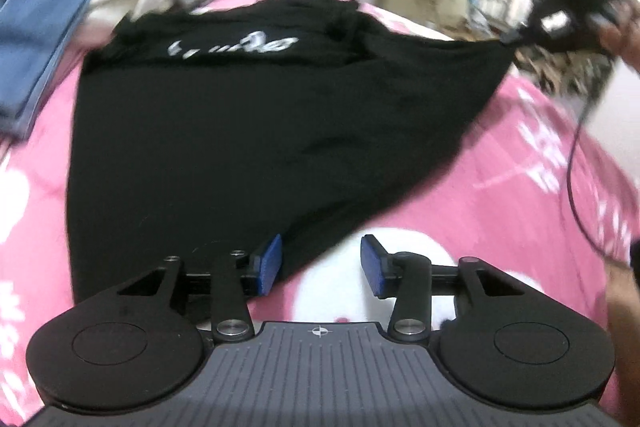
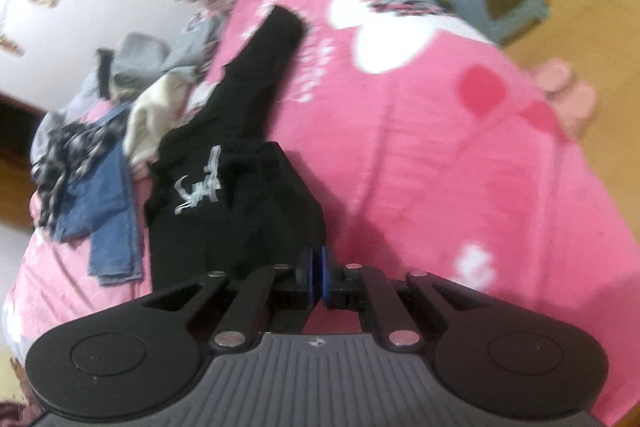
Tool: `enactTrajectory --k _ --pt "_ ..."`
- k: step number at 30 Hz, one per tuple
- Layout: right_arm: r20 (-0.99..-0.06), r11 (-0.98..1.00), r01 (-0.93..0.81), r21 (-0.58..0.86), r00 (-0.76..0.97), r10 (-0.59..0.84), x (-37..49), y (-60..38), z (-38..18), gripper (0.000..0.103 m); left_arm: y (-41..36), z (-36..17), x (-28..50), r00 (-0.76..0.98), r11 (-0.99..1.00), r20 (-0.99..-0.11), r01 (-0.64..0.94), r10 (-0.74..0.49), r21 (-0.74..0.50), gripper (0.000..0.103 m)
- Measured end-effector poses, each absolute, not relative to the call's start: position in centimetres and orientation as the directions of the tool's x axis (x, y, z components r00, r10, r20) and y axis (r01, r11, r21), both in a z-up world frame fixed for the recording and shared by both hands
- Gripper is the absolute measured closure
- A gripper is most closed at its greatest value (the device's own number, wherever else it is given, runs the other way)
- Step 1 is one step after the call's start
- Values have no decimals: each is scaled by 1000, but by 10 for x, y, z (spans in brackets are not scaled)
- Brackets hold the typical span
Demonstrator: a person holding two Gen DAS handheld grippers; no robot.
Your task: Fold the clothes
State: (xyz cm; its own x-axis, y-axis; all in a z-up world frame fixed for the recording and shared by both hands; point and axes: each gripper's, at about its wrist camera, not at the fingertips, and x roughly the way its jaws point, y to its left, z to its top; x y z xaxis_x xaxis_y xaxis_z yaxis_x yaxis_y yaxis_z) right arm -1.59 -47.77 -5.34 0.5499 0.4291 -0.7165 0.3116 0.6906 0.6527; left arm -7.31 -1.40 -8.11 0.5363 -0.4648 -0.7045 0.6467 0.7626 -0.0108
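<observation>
the black cotton t-shirt with pale lettering (image 1: 224,131) lay spread on the pink printed bedsheet (image 2: 460,147). the right tongs (image 2: 318,277) were clenched on its corner, pulling it taut; the left tongs (image 1: 320,263) stood released, gripping nothing, beside its hem.

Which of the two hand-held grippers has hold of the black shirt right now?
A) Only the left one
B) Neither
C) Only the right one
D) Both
C: the right gripper has its blue pads shut on a pinch of the black shirt and pulls that corner taut, while the left gripper stands open with nothing pinched, only the shirt's edge by one pad.
</observation>
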Motion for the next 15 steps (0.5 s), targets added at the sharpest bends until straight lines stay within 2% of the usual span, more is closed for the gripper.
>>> enactTrajectory --k 4,8,15 --pt "-743 682 367 633 536 400 -25 -491 -65 99 -30 -86 -81 552 703 -699 705 -456 98 60" --pt "-730 644 386 660 533 428 -34 -494 -70 99 -39 -92 -83 580 655 -682 731 -446 193 60" --pt "-702 609 376 698 527 479 -40 -490 -72 99 -50 -95 -78 612 652 -649 723 -451 229 60"
